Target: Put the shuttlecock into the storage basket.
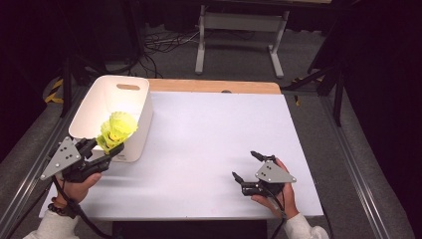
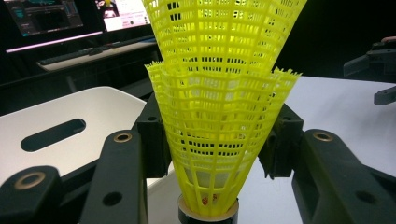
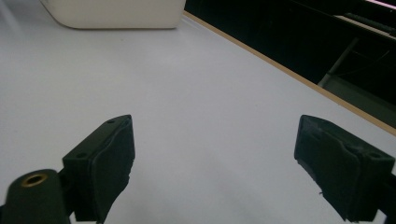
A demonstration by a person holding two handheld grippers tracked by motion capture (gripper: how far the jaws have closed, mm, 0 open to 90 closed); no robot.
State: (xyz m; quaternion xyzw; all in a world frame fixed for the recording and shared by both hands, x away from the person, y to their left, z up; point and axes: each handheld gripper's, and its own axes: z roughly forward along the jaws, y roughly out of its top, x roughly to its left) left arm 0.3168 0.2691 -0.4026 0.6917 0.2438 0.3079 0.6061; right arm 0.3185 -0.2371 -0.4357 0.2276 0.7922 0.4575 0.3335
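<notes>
Two nested yellow mesh shuttlecocks [image 1: 118, 130] [image 2: 219, 93] are held skirt-up at the near rim of a white bin [image 1: 142, 134] [image 2: 70, 116]. My left gripper [image 1: 107, 144] [image 2: 217, 140] is shut on them, its black pads pressing the lower skirt from both sides. The cork base with a dark band sits low between the jaws. My right gripper [image 1: 245, 165] [image 3: 215, 154] rests near the table's front right, open, with bare white tabletop between its pads. It also appears far off in the left gripper view as the right gripper [image 2: 373, 70].
The white bin [image 3: 116, 14] has a handle slot and stands at the table's left side. The white tabletop [image 1: 214, 139] has a wooden strip [image 1: 214, 85] along its far edge. A grey frame stand [image 1: 239, 30] and cables lie on the floor beyond.
</notes>
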